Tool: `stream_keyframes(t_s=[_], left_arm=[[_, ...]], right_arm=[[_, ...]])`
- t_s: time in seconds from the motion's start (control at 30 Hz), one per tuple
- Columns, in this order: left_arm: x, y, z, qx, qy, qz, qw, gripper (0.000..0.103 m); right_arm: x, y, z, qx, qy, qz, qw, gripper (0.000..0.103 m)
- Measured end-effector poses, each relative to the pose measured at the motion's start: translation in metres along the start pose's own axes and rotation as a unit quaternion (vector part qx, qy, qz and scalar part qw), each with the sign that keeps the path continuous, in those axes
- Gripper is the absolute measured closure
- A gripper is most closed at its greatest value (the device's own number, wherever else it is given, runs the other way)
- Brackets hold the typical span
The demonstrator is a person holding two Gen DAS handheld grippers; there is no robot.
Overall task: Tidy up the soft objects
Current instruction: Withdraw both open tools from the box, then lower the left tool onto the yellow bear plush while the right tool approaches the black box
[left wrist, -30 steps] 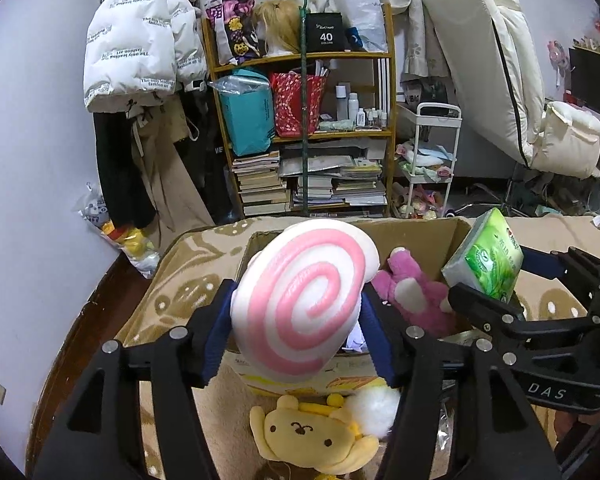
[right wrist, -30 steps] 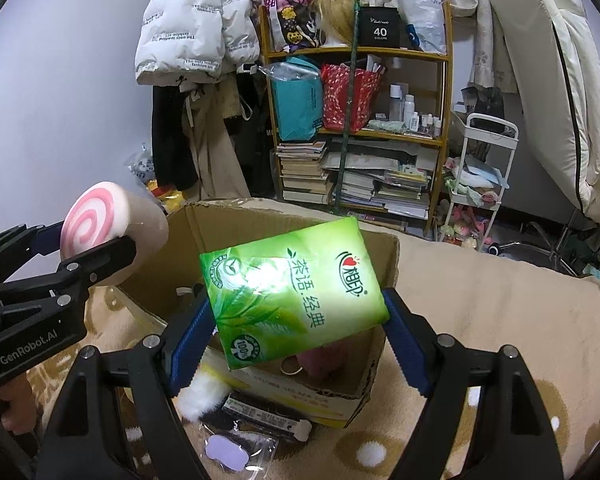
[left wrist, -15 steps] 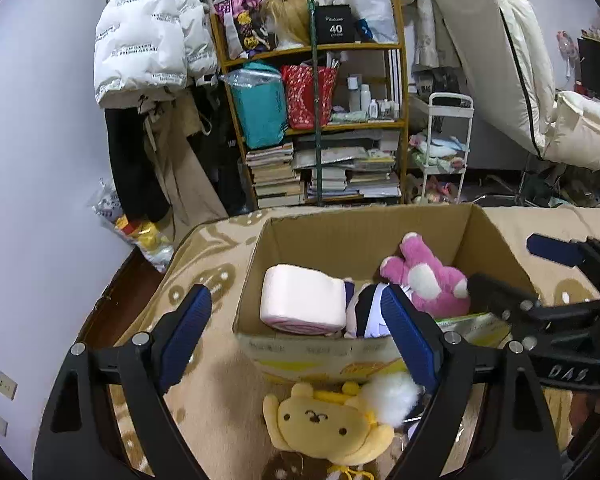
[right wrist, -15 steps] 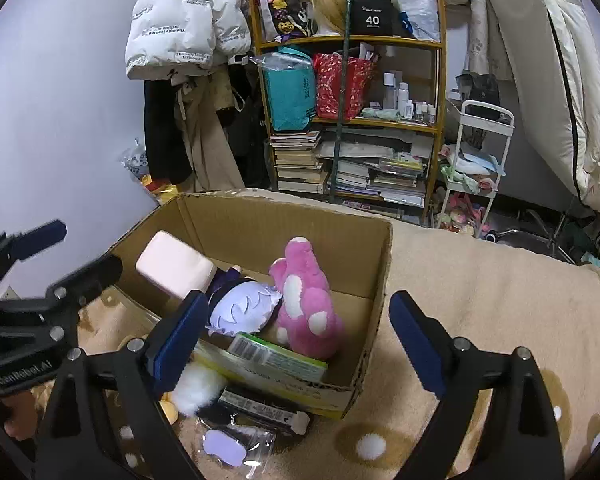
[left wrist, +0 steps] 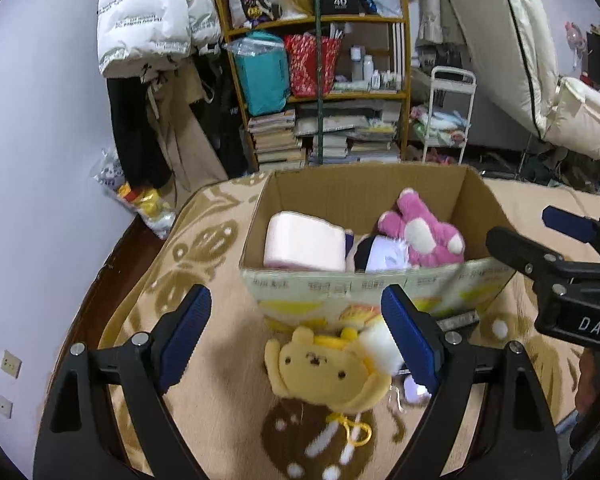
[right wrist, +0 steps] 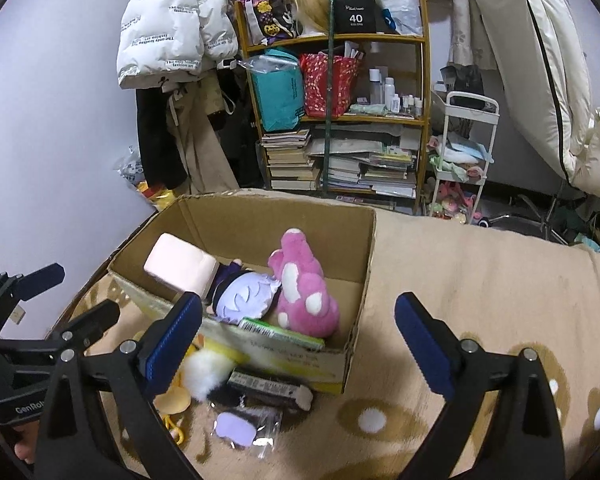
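Left wrist view shows the cardboard box [left wrist: 364, 280] on the tan blanket [left wrist: 204, 264], already holding a pink roll cushion [left wrist: 304, 240] and pink plush [left wrist: 420, 232]. Next target, I judge, is the yellow dog plush [left wrist: 328, 368] just before the box. The left gripper [left wrist: 300, 340] stands open and empty above it; lower squarely over its head. The right gripper [right wrist: 300, 344] is still opening, nothing between its fingers.

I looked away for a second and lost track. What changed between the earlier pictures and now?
Both loads were let go into the cardboard box: the pink swirl cushion from the left gripper, the green tissue pack from the right gripper, whose jaws are opening, empty. The pink plush and yellow plush stayed put.
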State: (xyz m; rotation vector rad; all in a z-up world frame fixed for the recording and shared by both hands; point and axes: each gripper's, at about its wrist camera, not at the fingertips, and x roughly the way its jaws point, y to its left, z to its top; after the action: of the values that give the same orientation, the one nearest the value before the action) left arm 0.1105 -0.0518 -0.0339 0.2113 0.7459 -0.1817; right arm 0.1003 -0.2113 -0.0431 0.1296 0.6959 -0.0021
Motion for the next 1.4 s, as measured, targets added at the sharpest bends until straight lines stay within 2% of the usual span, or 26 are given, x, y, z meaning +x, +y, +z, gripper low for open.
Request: stream_keyframes(t_s=[0.23, 0.47, 0.67, 1.17, 1.4], left_arm=[[-0.008, -0.004, -0.013, 0.008, 0.022, -0.004, 0.9997, 0.017], [0.008, -0.006, -0.023, 0.007, 0.064, -0.017, 0.9978, 0.017], [0.026, -0.009, -0.032, 0.006, 0.090, -0.020, 0.9957, 0.017], [0.062, -0.021, -0.045, 0.016, 0.139, -0.022, 0.9899, 0.017], [0.072, -0.023, -0.051, 0.018, 0.156, -0.029, 0.9872, 0.017]], right_arm=[[-0.005, 0.001, -0.009, 0.017, 0.020, 0.009, 1.000, 0.002], [0.001, -0.002, -0.018, 0.048, 0.049, 0.025, 0.997, 0.002], [0.022, -0.006, -0.028, 0.064, 0.091, 0.030, 0.993, 0.002], [0.062, 0.002, -0.046, 0.056, 0.150, 0.021, 0.987, 0.002], [0.070, 0.008, -0.051, 0.043, 0.148, 0.010, 0.988, 0.002]])
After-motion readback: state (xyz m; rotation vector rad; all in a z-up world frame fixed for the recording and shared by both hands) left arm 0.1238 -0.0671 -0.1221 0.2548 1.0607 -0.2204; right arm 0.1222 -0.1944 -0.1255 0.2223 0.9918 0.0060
